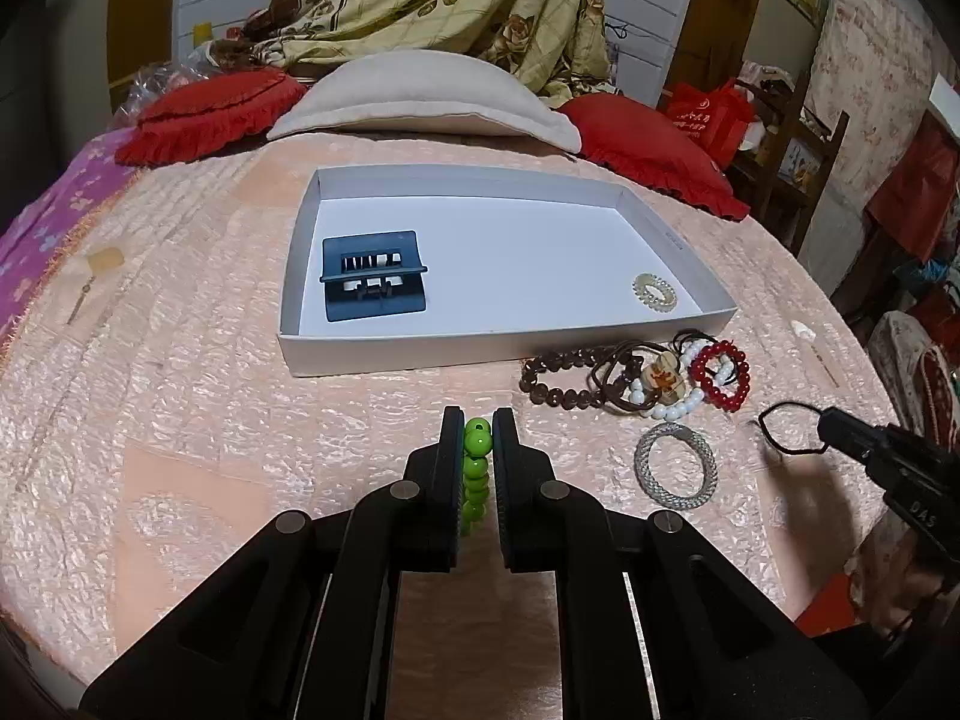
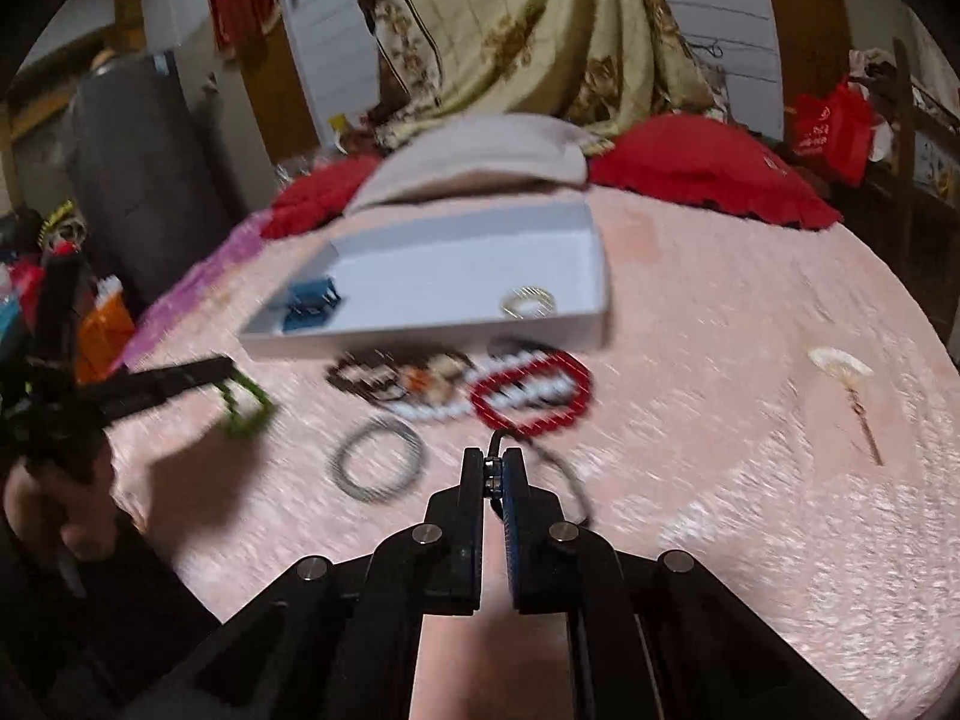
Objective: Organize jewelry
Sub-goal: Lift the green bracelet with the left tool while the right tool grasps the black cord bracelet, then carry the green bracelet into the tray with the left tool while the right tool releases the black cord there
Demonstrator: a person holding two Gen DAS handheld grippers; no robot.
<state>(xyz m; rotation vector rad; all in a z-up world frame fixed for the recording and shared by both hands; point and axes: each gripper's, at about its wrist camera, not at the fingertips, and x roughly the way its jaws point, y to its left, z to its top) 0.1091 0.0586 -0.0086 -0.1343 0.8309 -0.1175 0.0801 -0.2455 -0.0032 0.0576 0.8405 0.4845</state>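
My left gripper (image 1: pixel 478 420) is shut on a green bead bracelet (image 1: pixel 476 468), held above the pink bedspread in front of the white tray (image 1: pixel 420 351). In the right wrist view the left gripper (image 2: pixel 222 375) shows at the left with the green bracelet (image 2: pixel 246 408) hanging from it. My right gripper (image 2: pixel 493 456) is shut on a thin black hair tie (image 2: pixel 564 474); in the left wrist view it (image 1: pixel 825 420) holds the black loop (image 1: pixel 786 426) at the right. The tray holds a dark blue hair claw (image 1: pixel 372 276) and a pale coil ring (image 1: pixel 654 294).
A pile of jewelry lies right of the tray: brown bead bracelet (image 1: pixel 558 375), white beads (image 1: pixel 672 405), red bead bracelet (image 1: pixel 720 375), silver mesh bangle (image 1: pixel 675 465). Red cushions (image 1: pixel 204 114) and a beige pillow (image 1: pixel 420 96) lie behind. A hairpin (image 2: pixel 852 390) lies at the right.
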